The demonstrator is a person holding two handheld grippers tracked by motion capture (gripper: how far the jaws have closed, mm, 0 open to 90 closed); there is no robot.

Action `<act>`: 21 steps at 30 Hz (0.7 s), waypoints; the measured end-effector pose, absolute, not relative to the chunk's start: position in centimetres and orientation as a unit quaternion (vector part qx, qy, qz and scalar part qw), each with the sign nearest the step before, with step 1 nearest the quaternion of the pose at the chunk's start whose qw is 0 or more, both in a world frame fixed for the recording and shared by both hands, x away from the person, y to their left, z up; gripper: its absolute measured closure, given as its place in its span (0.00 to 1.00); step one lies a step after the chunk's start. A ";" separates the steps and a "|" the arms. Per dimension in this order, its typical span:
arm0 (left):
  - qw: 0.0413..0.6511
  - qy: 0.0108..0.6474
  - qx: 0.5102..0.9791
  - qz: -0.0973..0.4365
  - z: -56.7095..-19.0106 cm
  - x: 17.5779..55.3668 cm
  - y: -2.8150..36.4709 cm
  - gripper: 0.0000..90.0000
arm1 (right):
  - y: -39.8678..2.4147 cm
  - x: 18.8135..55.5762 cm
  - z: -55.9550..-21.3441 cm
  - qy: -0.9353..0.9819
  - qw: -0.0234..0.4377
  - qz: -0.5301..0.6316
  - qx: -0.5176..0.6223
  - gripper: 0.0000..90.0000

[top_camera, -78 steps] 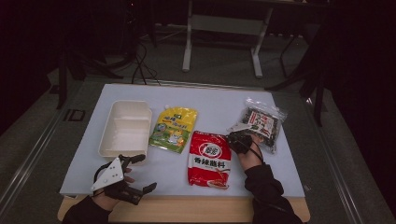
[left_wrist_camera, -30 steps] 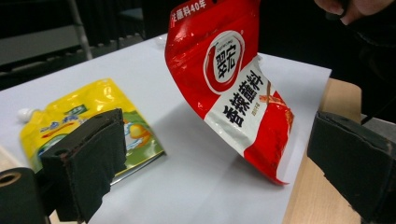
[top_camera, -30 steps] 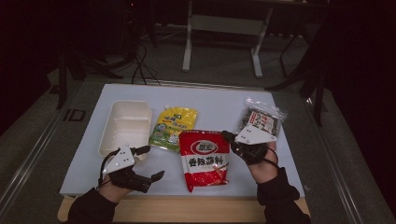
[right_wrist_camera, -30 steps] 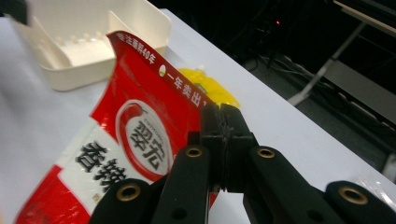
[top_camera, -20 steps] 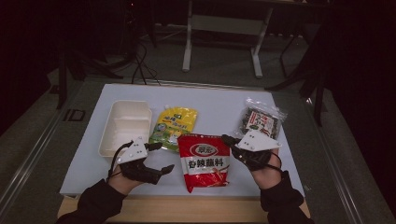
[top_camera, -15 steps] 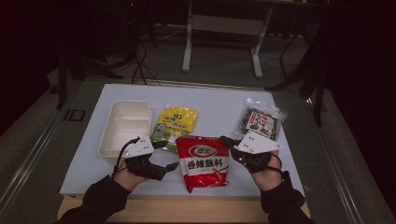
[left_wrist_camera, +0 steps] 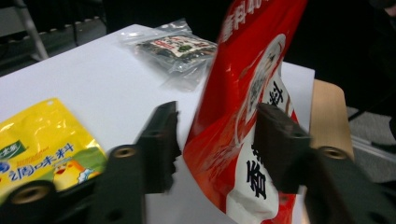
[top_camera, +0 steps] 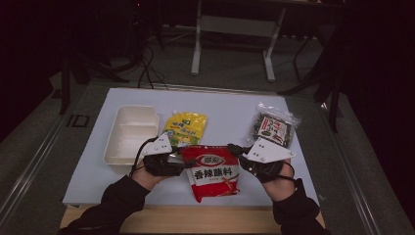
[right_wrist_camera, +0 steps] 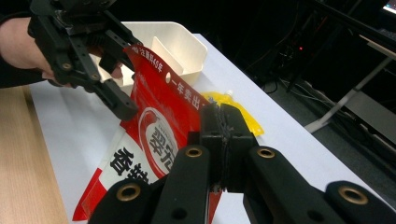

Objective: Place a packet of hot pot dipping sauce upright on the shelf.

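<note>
Left gripper view: red pouch [left_wrist_camera: 243, 116] hangs above the counter [left_wrist_camera: 93, 79], pinched by the right gripper [right_wrist_camera: 223, 140]. Left gripper [left_wrist_camera: 217, 144] has just been closing around its corner, not touching yet; clamp squarely before pulling.

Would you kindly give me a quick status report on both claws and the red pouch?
Right claw shut on red seasoning pouch, corner lifted. Left claw just been closing around pouch's opposite edge, pads not yet pressing. Yellow sachet, white tray close behind; nothing blocking.
</note>
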State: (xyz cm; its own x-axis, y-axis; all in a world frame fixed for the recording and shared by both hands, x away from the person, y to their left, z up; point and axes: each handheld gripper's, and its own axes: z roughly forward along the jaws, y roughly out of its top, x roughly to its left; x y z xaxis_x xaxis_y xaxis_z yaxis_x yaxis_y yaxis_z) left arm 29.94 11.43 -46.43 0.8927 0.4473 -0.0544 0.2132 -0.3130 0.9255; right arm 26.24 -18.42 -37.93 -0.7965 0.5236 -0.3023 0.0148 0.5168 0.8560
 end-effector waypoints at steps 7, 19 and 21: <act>0.555 0.187 0.807 0.083 -45.9 30.3 11.7 0.82 | -18.9 26.3 -37.9 0.827 0.270 0.465 0.166 0.99; 0.544 0.151 0.821 0.080 -45.2 29.8 11.2 0.99 | -19.9 26.7 -38.3 0.829 0.257 0.464 0.178 0.99; 0.545 0.142 0.822 0.077 -45.0 29.7 11.1 1.00 | -20.2 26.7 -38.3 0.827 0.255 0.466 0.180 0.99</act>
State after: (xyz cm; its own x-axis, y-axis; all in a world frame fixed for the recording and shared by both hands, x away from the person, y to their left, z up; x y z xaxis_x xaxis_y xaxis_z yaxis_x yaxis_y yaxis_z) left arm 29.71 11.06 -45.04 0.9475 0.3184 -0.0279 0.1496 -0.3647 0.9190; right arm 26.70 -20.17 -38.33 -0.8044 0.5368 -0.2545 0.0602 0.4998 0.8640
